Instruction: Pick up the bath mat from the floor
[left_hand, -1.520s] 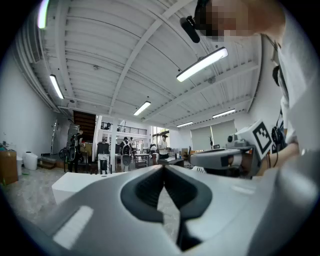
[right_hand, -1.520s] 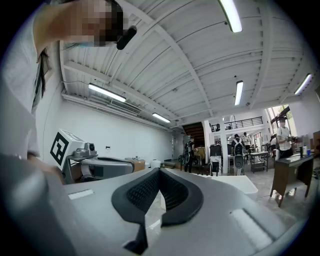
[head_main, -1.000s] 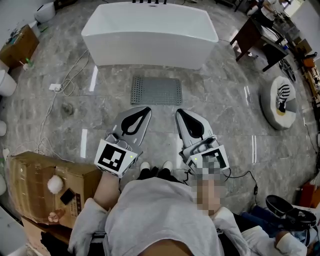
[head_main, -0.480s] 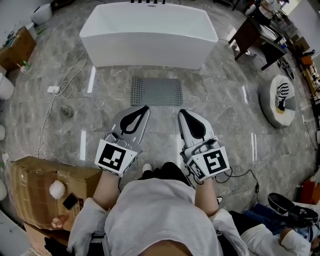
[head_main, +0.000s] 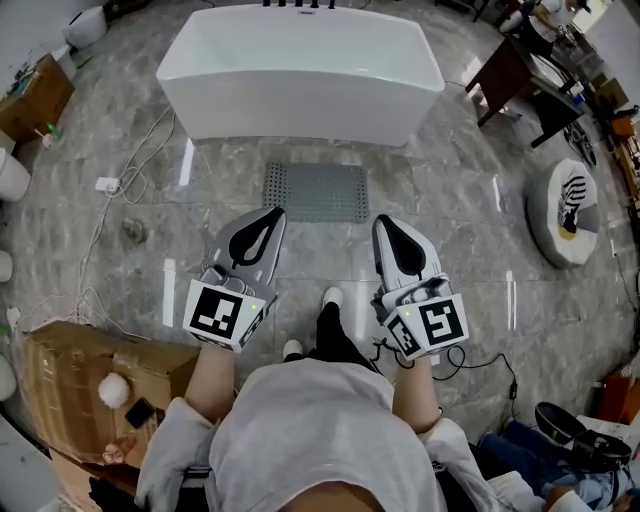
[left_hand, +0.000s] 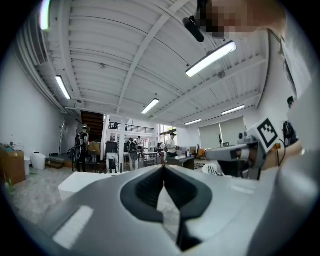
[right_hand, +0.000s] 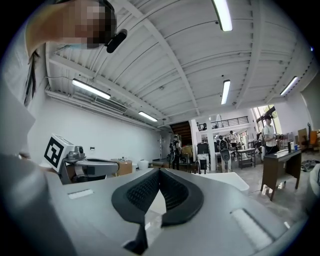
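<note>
The bath mat (head_main: 315, 192) lay flat on the grey marbled floor (head_main: 470, 250) in the upper middle of the head view, just below the long side of the white bathtub (head_main: 300, 70) and a little apart from it. It was a grey rectangle, wider than deep, with rounded corners and a regular grid of small holes or studs all over its surface; which of the two, the view did not show. Nothing rested on it, and neither tool touched it.

The left gripper (head_main: 273, 214) and the right gripper (head_main: 386, 222) were held side by side in the lower middle of the frame, both aimed towards the mat, their tips near its lower edge but short of it. In the left gripper view, the dark ribbed fingers (left_hand: 142, 192) met at their tips with nothing between them. The right gripper view showed the same: the fingers (right_hand: 145, 192) were pressed together and empty.

The person's shoes (head_main: 331, 297) stood between the two tools. A cardboard box (head_main: 70, 370) sat at the lower left, a white cable (head_main: 120, 200) trailed across the floor at the left, and a dark desk (head_main: 520, 75) stood at the upper right.
</note>
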